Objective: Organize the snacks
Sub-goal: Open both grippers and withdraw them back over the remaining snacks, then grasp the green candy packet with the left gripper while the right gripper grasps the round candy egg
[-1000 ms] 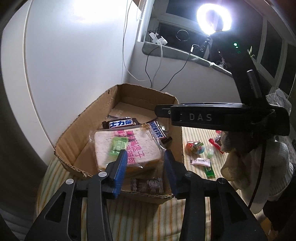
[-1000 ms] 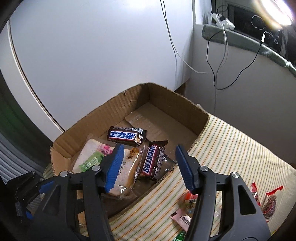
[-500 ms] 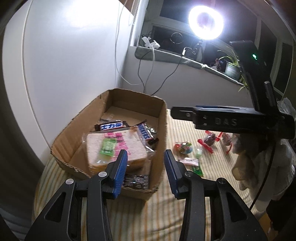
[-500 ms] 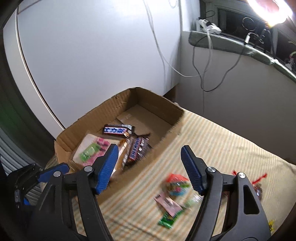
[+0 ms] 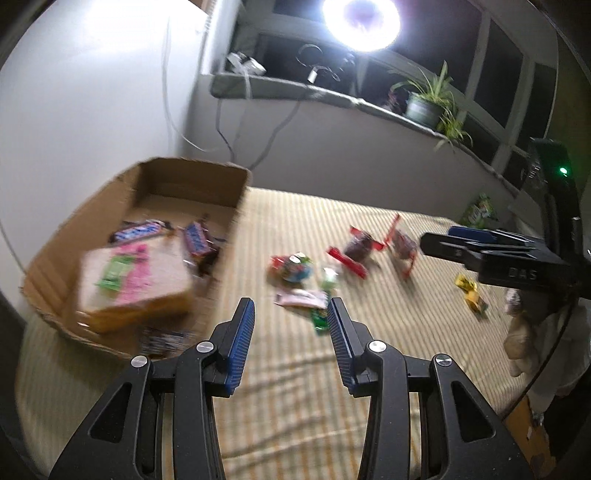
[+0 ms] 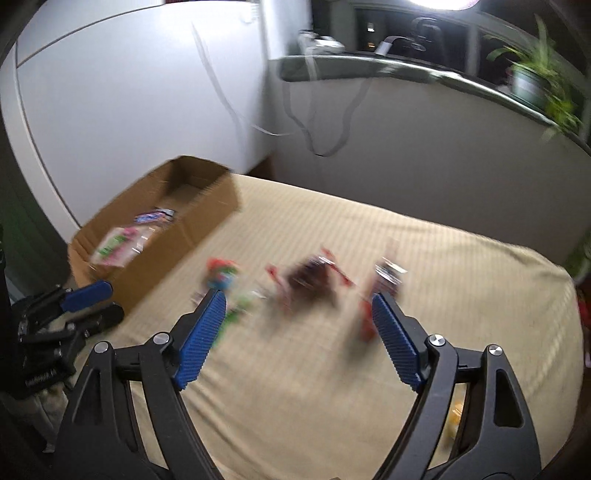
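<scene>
A cardboard box (image 5: pixel 184 177) at the left holds a bagged bread slice (image 5: pixel 129 280) and chocolate bars (image 5: pixel 195 240). It also shows in the right wrist view (image 6: pixel 177 240). Loose snacks lie on the striped cloth: a colourful round sweet (image 5: pixel 291 266), a pink packet (image 5: pixel 301 297), a green packet (image 5: pixel 319 319), red-wrapped sweets (image 5: pixel 356 251) and a yellow one (image 5: pixel 471 291). My left gripper (image 5: pixel 291 328) is open and empty, just short of the pink and green packets. My right gripper (image 6: pixel 295 314) is wide open and empty above the blurred red sweets (image 6: pixel 314 277).
The striped cloth (image 5: pixel 295 387) covers the surface. A white wall and a windowsill with cables, a potted plant (image 5: pixel 424 103) and a ring light (image 5: pixel 360 22) stand behind. The right gripper shows at the right of the left wrist view (image 5: pixel 498 254).
Both grippers have swung right, away from the box and toward the loose snacks. The right gripper's jaws have opened wider. Both views are motion-blurred now.
</scene>
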`<state>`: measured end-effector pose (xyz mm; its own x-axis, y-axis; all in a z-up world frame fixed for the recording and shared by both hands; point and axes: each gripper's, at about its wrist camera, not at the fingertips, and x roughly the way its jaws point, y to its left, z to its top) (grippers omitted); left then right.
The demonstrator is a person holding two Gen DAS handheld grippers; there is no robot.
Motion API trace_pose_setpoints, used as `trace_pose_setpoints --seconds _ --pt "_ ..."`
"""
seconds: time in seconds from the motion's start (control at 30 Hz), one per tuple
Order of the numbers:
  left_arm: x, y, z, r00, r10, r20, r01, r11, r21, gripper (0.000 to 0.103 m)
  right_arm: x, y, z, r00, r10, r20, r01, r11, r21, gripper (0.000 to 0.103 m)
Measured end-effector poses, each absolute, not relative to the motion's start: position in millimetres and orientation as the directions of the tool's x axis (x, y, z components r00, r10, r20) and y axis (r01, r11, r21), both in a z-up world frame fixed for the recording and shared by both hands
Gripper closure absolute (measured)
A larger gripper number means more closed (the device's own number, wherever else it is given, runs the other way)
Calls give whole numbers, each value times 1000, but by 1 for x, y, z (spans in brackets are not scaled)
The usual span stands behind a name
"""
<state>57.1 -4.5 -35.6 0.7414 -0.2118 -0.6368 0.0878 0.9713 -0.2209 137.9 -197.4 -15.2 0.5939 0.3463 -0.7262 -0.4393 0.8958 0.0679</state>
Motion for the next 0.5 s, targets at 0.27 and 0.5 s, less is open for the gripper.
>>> trace_pose_setpoints --seconds 0.27,0.5 --pt "78 -32 -56 675 -269 -687 133 960 -245 63 116 -274 -34 614 242 -751 -312 949 51 19" --pt "91 -48 -69 642 -269 -718 146 962 -230 63 103 -318 -51 607 188 -772 -225 972 60 19"
